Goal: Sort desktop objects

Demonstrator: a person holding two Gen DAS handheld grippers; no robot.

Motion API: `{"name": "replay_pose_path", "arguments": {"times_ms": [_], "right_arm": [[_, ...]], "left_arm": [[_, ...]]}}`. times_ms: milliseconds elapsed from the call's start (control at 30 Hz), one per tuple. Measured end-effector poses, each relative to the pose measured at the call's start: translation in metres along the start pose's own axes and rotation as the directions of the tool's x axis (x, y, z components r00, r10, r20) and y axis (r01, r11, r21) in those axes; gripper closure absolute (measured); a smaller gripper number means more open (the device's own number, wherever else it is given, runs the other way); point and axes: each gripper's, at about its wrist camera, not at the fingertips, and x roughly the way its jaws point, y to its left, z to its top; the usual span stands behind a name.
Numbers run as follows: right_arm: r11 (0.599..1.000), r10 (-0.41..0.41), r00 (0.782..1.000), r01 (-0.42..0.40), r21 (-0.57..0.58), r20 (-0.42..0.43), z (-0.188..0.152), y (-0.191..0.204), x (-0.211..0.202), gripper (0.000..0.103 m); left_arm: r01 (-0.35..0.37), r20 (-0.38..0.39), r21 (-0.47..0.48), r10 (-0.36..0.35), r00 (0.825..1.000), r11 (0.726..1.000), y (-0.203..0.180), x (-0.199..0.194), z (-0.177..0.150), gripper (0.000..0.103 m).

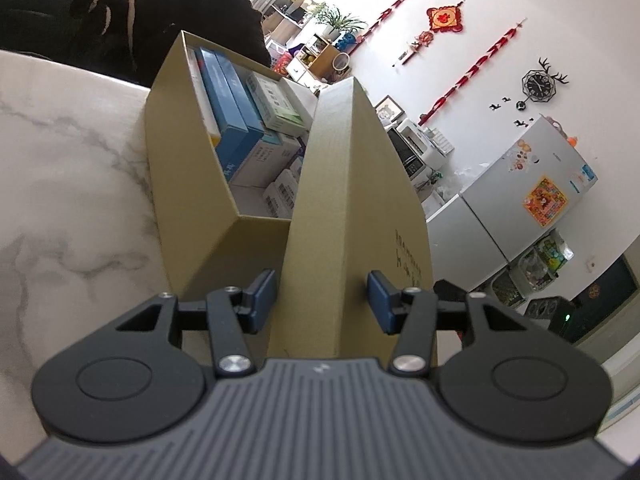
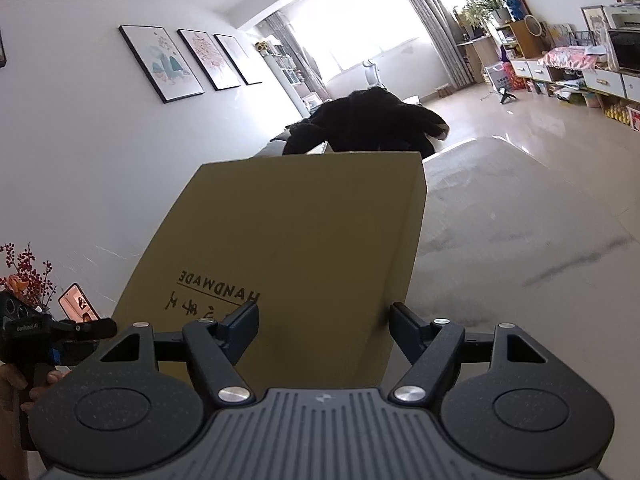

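Note:
A brown cardboard lid [image 1: 332,184] stands on edge over the marble table [image 1: 60,160], beside the open box [image 1: 180,152]. The box holds several blue and white packs [image 1: 232,120]. My left gripper [image 1: 322,300] is shut on the lid's near rim, one pad on each side. In the right wrist view the lid [image 2: 300,220] shows its top, printed "HANDMADE". My right gripper [image 2: 324,330] grips it too, with one pad on the printed face and the other at its right edge. The left gripper [image 2: 80,328], held by a hand, shows at the lid's left side.
A black plush heap [image 1: 160,12] lies behind the box at the table's far edge. A phone [image 2: 78,302] and red berry sprigs [image 2: 28,272] stand at the left. Beyond the table [image 2: 520,240] are open floor and shelves. A white fridge [image 1: 540,184] stands to the right.

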Motion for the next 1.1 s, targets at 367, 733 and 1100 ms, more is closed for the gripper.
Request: {"name": "replay_pose_path", "arguments": {"times_ms": [367, 733, 1100], "right_arm": [[0.998, 0.049, 0.999, -0.048, -0.029, 0.01, 0.007, 0.009, 0.012, 0.033], [0.996, 0.092, 0.995, -0.092, -0.008, 0.027, 0.007, 0.009, 0.013, 0.043], [0.989, 0.134, 0.991, -0.134, 0.068, 0.007, -0.008, -0.003, 0.011, 0.043]], "left_arm": [[0.002, 0.02, 0.014, -0.002, 1.0, 1.0, 0.011, -0.016, -0.012, 0.054], [0.042, 0.038, 0.005, -0.042, 0.998, 0.999, 0.022, -0.021, -0.029, 0.051], [0.088, 0.059, -0.027, -0.086, 0.995, 0.996, 0.034, -0.023, -0.045, 0.048]]}}
